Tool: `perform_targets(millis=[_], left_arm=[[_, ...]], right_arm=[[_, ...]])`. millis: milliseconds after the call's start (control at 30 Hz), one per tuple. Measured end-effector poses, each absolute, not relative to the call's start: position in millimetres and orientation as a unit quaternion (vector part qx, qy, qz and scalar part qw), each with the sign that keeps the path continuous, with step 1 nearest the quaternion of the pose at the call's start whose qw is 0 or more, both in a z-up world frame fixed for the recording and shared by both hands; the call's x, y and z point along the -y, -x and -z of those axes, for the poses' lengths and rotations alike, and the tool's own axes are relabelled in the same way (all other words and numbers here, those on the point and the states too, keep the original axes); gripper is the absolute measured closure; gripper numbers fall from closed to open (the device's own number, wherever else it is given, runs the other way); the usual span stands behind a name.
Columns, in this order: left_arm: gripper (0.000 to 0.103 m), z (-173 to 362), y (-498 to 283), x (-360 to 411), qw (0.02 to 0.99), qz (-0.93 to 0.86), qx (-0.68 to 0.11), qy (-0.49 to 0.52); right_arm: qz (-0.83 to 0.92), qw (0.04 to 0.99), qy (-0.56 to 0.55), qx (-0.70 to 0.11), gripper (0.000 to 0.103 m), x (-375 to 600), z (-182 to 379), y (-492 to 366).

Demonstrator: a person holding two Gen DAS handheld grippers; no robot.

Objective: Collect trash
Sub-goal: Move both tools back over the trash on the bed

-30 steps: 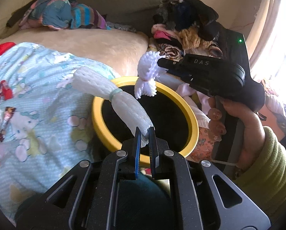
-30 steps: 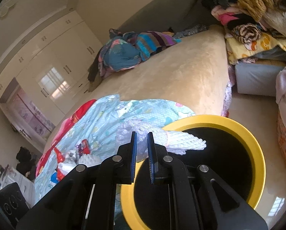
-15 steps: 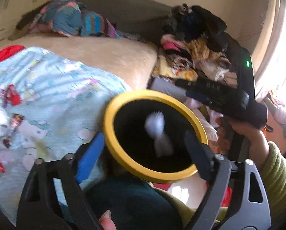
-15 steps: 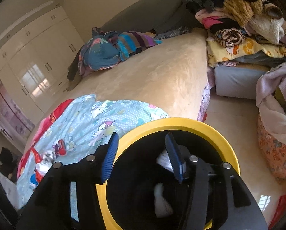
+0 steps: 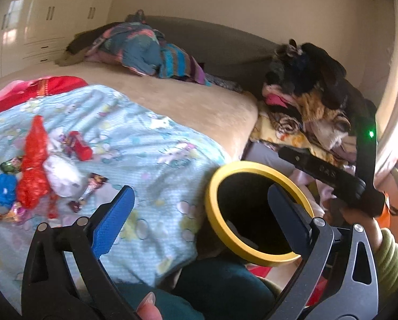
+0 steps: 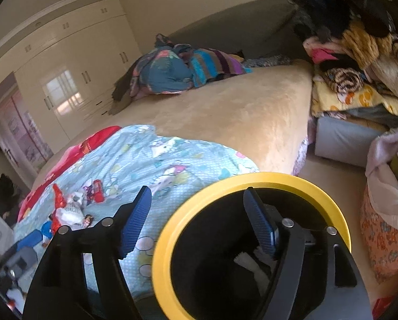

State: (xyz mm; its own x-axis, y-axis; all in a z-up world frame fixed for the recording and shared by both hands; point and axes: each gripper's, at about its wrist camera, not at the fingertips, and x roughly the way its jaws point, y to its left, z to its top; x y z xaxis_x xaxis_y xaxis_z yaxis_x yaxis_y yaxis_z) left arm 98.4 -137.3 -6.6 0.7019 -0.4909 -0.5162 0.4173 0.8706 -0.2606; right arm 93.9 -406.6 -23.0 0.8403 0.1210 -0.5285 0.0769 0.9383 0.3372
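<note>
Both white foam sleeves have dropped from the grippers into the yellow-rimmed bin point(image 6: 252, 184). Left gripper point(image 5: 199, 208) and right gripper point(image 6: 199, 213) have just been opening, nothing between them. Remaining wrappers point(image 5: 36, 168) lie left of frame on the bed's blue sheet point(image 5: 151, 144), unobstructed.

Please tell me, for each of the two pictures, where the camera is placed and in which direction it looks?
Left wrist: sits on the left gripper, looking down across the blue bedsheet with wrappers; the person's right hand with its gripper shows.
Right wrist: sits on the right gripper, above the yellow-rimmed bin, facing the bed and wardrobe.
Both views share the bin, bedsheet, wrappers and clothes pile; both jaws stand open, having just opened, nothing between them.
</note>
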Motion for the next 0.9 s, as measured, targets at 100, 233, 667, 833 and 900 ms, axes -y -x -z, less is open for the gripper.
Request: perform_targets(millis=[100, 233, 667, 833, 900], left_arm=[[0.011, 2, -97, 127, 0.927, 0.234, -0.286, 0.065], [0.011, -3, -97, 110, 0.933, 0.216, -0.276, 0.075], [0.011, -8, -96, 62, 0.95, 0.161, -0.249, 0.093], [0.011, -7, -99, 43, 0.953, 0.144, -0.246, 0.106], [0.011, -6, -99, 35, 0.954, 0.139, -0.242, 0.113]], right_arm=[[-0.024, 0.947, -0.163, -0.276, 0.029, 394, 18, -92], [-0.044, 0.952, -0.142, -0.268, 0.025, 374, 14, -89], [-0.091, 0.958, -0.091, -0.257, 0.019, 319, 7, -87], [-0.109, 0.957, -0.076, -0.257, 0.018, 298, 7, -86], [-0.119, 0.957, -0.066, -0.257, 0.018, 288, 7, -87]])
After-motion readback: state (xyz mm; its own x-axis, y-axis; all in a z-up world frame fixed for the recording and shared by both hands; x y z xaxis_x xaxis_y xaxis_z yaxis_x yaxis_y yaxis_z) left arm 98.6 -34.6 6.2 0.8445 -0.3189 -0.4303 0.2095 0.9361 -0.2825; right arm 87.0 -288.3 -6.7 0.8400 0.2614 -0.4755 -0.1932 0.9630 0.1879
